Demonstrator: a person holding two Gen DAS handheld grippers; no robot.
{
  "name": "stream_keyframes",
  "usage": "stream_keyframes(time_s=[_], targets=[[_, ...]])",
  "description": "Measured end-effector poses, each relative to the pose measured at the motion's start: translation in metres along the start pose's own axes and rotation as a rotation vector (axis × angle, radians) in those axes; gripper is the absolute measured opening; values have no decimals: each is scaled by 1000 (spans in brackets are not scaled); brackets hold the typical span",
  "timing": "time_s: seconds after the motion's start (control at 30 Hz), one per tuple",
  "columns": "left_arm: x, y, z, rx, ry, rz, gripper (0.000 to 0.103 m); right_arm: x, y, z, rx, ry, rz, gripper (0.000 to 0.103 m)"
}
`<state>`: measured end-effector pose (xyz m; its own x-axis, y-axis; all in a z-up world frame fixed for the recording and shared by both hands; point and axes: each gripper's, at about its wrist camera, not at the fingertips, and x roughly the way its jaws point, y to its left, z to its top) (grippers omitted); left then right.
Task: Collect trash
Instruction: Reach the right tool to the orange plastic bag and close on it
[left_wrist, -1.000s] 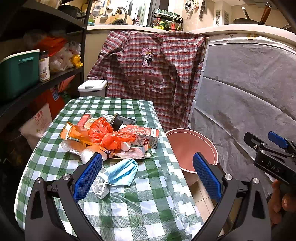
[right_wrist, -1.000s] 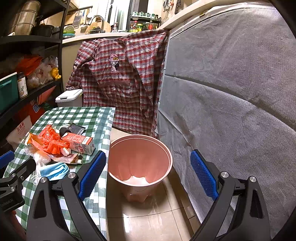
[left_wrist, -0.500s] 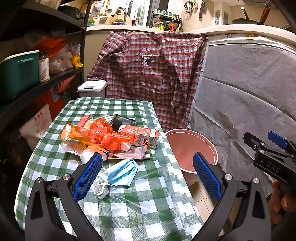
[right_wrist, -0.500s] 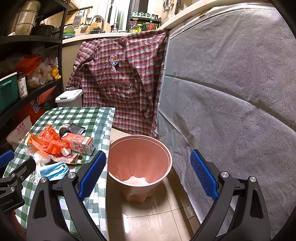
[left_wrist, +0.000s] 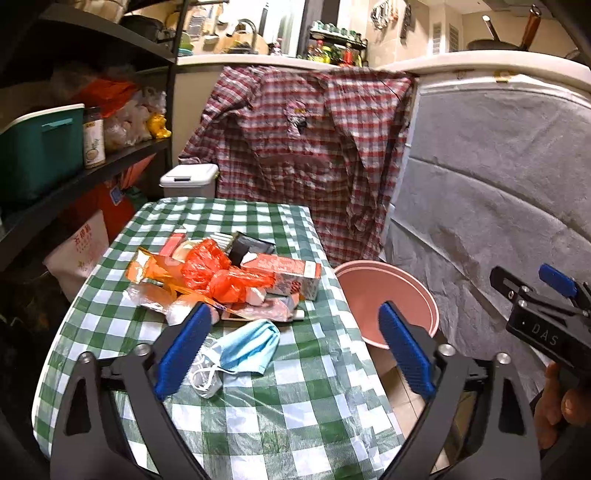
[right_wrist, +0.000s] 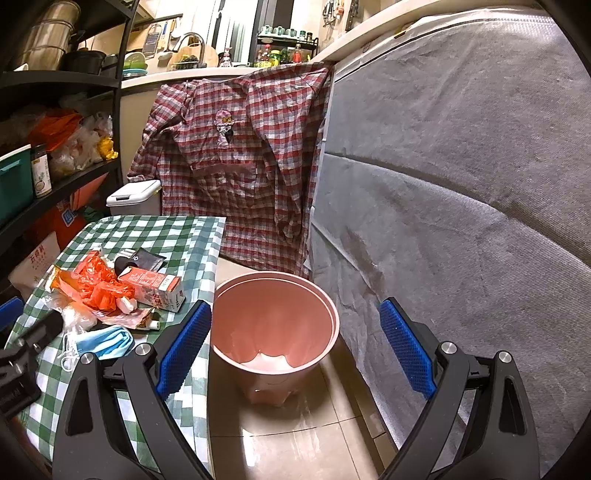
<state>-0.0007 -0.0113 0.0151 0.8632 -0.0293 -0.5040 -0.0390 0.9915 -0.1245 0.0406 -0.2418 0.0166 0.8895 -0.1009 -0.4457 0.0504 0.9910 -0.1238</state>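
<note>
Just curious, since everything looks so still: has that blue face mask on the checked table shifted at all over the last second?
No. The blue face mask lies on the same squares of the checked tablecloth, just below the trash pile, as before.

Trash heap (left_wrist: 221, 280) on checked table (left_wrist: 258, 424); blue mask (left_wrist: 251, 347) nearest; pink bin (right_wrist: 273, 325) on floor beside

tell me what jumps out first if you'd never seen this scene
A heap of trash on the green checked table, bright orange bags on top, with a blue mask lying nearest the open left gripper. Beside the table on the floor stands a pink bucket, right before the open right gripper. Behind hangs a red plaid shirt.
</note>
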Motion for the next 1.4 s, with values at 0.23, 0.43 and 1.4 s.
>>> stream_keyframes(time_s=[0.23, 0.43, 1.4], targets=[[-7, 4, 25, 20, -31, 9, 68, -1, -2, 17, 36, -30, 6, 76], [-3, 33, 73, 53, -24, -28, 54, -10, 12, 58, 21, -90, 113, 65], [150, 198, 58, -171, 434, 29, 45, 127, 210, 48, -362, 136, 709, 37]])
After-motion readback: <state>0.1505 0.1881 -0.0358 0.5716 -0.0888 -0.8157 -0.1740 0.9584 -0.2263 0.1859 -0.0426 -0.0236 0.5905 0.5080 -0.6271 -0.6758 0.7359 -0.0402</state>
